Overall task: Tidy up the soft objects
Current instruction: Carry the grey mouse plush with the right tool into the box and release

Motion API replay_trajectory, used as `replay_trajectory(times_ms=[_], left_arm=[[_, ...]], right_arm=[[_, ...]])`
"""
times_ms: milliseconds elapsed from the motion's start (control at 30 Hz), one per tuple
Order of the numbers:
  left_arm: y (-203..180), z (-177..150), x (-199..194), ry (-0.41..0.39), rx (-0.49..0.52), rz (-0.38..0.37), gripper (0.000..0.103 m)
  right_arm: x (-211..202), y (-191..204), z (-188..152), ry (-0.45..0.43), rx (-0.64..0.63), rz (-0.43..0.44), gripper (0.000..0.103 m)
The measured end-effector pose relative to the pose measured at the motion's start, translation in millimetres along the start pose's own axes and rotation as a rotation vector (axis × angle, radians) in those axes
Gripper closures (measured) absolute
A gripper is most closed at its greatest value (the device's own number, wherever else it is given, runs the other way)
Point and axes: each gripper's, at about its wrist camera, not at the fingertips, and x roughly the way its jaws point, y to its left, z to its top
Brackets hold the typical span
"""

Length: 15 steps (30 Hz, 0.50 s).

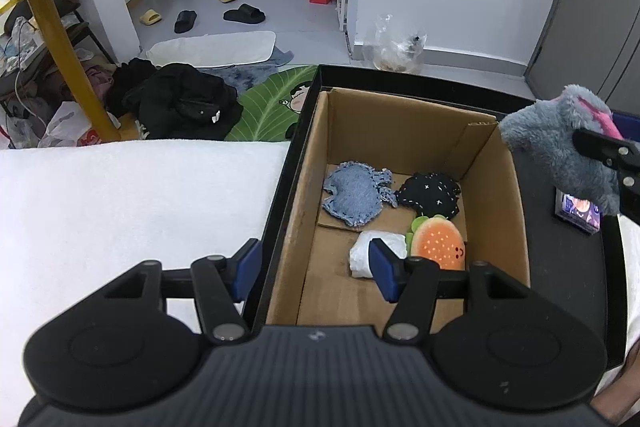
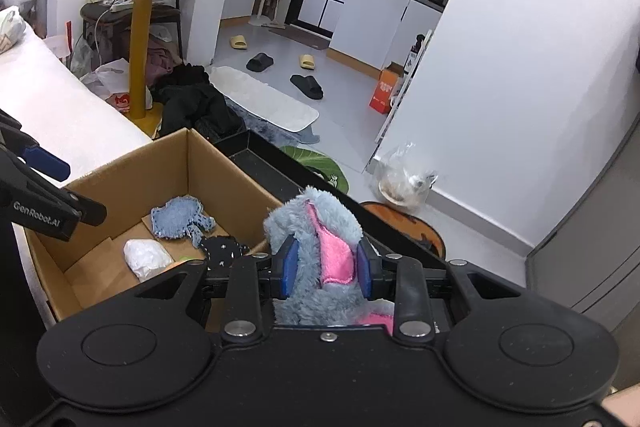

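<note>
An open cardboard box (image 1: pixel 492 163) sits in a black tray (image 1: pixel 304 107). In it lie a denim pouch (image 1: pixel 354 195), a black stitched pouch (image 1: pixel 430 195), a burger plush (image 1: pixel 440 243) and a white bundle (image 1: pixel 370 251). My left gripper (image 1: pixel 316 267) is open and empty above the box's near left wall. My right gripper (image 2: pixel 326 269) is shut on a grey and pink plush toy (image 2: pixel 316 231), held above the box's right wall (image 2: pixel 240 187). The toy also shows at the right of the left wrist view (image 1: pixel 560 143).
A white towel-covered surface (image 1: pixel 120 211) lies left of the tray. A small picture card (image 1: pixel 580 213) rests on the tray's right side. The floor beyond holds black clothes (image 1: pixel 180 99), a green leaf mat (image 1: pixel 272 99), slippers and a yellow-legged table (image 1: pixel 68 39).
</note>
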Motion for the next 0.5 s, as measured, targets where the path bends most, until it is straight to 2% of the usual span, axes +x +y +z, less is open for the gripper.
replay_trajectory(times_ms=[300,467,500], left_arm=[[10.9,-2.8,0.2,-0.007,-0.046,-0.043,0.046],[18.8,-3.0,0.6,0.001,-0.068,-0.069,0.051],[19.3,-3.4,1.4,0.002,-0.068,-0.072,0.055]], right_arm=[[-7.8,18.6,20.6,-0.009,-0.059,0.003,0.075],[-10.6,33.5,30.9,-0.005,-0.075,0.013,0.075],[-11.3,36.0,32.8,-0.003,-0.075,0.017,0.075]])
